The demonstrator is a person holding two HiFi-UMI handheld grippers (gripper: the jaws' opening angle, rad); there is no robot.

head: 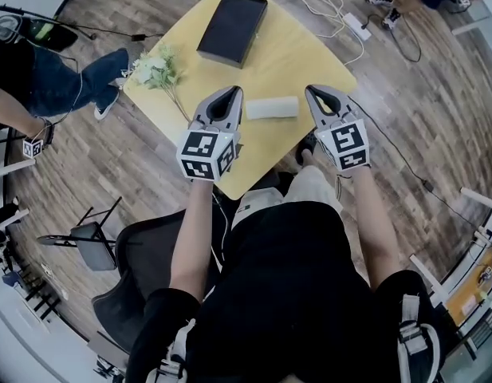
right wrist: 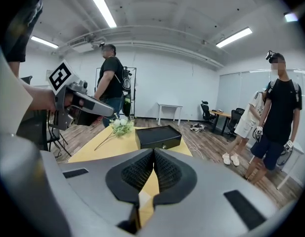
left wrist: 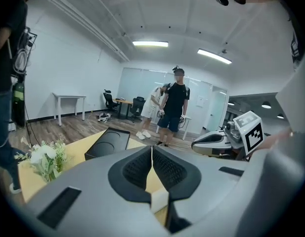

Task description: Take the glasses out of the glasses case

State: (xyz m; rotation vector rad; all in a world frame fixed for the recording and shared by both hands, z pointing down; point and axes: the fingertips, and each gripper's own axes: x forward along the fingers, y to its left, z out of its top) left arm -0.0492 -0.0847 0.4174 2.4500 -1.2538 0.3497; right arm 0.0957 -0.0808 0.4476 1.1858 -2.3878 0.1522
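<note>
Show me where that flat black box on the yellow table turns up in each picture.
Head view: black box at top centre.
Left gripper view: box left of centre, about mid-height.
Right gripper view: box near the centre.
Shared landmark: white flowers lie left of the box in every view.

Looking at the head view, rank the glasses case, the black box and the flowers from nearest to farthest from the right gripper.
From the right gripper:
1. Glasses case, on the table, just left of the gripper.
2. Black box, at the table's far end.
3. Flowers, at the table's left edge.
</note>
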